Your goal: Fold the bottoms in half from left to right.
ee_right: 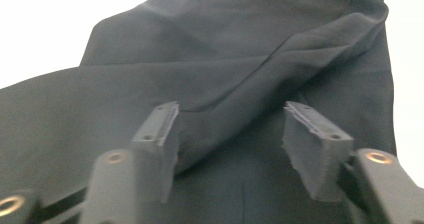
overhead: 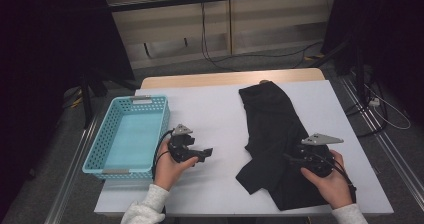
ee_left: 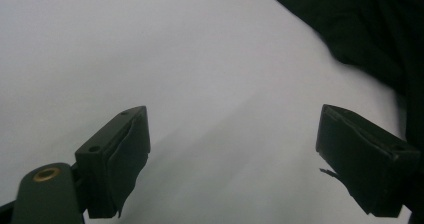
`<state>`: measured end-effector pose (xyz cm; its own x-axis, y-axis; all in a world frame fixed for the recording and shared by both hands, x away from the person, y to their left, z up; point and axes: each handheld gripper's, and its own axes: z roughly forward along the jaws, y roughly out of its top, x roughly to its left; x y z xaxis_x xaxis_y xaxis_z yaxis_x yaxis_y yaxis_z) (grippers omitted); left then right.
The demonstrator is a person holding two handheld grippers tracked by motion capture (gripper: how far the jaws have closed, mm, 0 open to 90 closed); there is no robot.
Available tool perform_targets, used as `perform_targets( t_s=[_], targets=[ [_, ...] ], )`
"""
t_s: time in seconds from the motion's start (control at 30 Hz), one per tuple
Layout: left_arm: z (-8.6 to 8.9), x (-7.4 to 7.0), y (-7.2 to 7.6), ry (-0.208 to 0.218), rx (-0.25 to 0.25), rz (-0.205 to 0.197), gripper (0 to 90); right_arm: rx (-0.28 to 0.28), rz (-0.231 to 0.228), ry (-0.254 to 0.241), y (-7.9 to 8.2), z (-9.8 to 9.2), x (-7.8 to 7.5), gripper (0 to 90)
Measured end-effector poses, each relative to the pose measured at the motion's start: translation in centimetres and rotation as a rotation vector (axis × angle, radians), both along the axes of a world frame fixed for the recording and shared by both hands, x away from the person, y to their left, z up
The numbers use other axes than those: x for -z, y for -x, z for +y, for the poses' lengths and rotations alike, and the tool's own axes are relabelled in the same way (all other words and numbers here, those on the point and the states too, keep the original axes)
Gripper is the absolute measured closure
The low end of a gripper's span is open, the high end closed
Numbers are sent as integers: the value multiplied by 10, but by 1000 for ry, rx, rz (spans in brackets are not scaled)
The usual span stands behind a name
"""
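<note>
Lying crumpled on the right half of the white surface [overhead: 210, 109], the black garment [overhead: 272, 134] sits under the right tongs [ee_right: 227, 144], whose jaws straddle a fold, released. The left tongs [ee_left: 232, 164] gape over bare surface beside the turquoise basket [overhead: 107, 134].

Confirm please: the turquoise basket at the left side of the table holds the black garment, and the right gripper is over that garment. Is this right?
One thing is wrong: the turquoise basket is empty. The high view shows the black garment lying on the white table, to the right of the basket. The rest stands: the right gripper is over that garment.
</note>
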<state>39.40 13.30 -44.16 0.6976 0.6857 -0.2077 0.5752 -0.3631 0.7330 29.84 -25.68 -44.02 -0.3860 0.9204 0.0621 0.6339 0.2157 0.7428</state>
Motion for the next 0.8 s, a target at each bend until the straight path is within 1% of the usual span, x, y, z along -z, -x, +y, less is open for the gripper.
perform_targets(
  t_s=[0.1,0.2,0.27,0.33,0.37,0.47,0.53,0.6,0.7,0.8],
  targets=[
    [0,0,0,-3,5,-1,142,-1,28,-8,-1,1,3,463],
    [0,-1,0,-4,1,-7,142,18,73,-28,-1,3,7,523],
    [0,-1,-1,-16,10,-2,143,27,86,-30,-1,5,8,558],
    [0,0,0,-11,1,-4,143,26,98,-44,-1,7,10,585],
    [0,0,0,-14,1,-5,143,23,105,-50,-1,8,10,618],
    [0,0,0,-18,4,-7,143,18,113,-50,-1,10,10,709],
    [-1,0,0,-18,3,-2,145,13,106,-34,0,11,10,805],
    [-1,1,0,-21,0,0,146,4,100,-37,0,11,12,853],
    [-1,1,0,-24,-5,-1,147,-6,96,-38,0,11,12,894],
    [-1,1,-1,-30,-7,-3,147,-19,90,-36,0,11,12,900]
  ],
)
